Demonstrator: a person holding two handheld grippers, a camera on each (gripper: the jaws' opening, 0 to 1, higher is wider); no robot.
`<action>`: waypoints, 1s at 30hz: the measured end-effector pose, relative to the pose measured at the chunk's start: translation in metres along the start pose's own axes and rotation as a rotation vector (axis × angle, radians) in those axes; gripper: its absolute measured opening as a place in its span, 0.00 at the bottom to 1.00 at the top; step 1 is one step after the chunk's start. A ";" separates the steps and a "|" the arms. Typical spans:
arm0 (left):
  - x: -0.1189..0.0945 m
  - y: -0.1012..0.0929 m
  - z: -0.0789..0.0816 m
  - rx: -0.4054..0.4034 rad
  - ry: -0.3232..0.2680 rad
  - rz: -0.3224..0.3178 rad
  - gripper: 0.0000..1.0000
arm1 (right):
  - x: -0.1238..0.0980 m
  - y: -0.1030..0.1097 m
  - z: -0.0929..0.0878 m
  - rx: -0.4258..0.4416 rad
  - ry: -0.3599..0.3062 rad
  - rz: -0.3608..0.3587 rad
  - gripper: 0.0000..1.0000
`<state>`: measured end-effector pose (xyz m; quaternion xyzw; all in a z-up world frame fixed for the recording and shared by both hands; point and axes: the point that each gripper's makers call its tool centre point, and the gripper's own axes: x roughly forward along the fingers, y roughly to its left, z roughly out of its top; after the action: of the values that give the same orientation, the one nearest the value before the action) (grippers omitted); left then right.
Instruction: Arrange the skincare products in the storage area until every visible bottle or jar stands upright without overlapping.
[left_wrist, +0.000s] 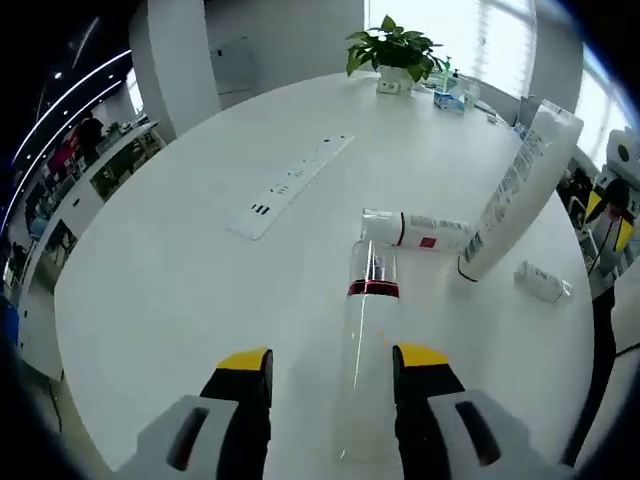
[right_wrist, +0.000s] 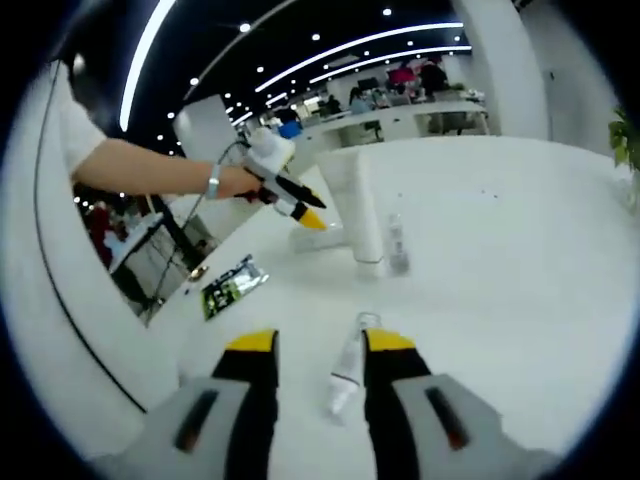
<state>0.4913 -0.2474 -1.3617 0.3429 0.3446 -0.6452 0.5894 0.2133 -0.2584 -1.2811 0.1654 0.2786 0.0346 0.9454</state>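
Steadying a clear bottle (left_wrist: 368, 330) upright between my left gripper (left_wrist: 333, 362) jaws, spread and not visibly pinching. At two o'clock beyond it a white bottle (left_wrist: 418, 231) is lying flat, a tall tube (left_wrist: 515, 190) standing beside. My right gripper (right_wrist: 318, 345) is straddling a small tube (right_wrist: 350, 370), jaws apart, readying a pickup.

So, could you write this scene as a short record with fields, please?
surface: round white table
standing: tall white tube
lying: white bottle with red label, beside the tube's base
left gripper: open, clear bottle with red band between the jaws, by the right one
right gripper: open, small tube lying between the jaws
other: power strip, potted plant
unclear: whether the clear bottle stands or lies
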 end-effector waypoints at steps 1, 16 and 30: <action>0.001 -0.001 0.001 0.003 0.000 -0.003 0.48 | 0.000 0.000 0.000 -0.001 0.001 0.000 0.31; 0.018 -0.019 -0.023 0.055 0.121 -0.027 0.29 | 0.001 0.004 -0.007 0.035 0.012 -0.004 0.31; 0.028 -0.013 -0.031 0.119 0.137 0.033 0.30 | -0.003 0.005 -0.013 0.041 0.027 -0.015 0.30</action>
<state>0.4777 -0.2347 -1.4010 0.4260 0.3394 -0.6298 0.5538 0.2037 -0.2498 -1.2884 0.1824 0.2931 0.0240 0.9382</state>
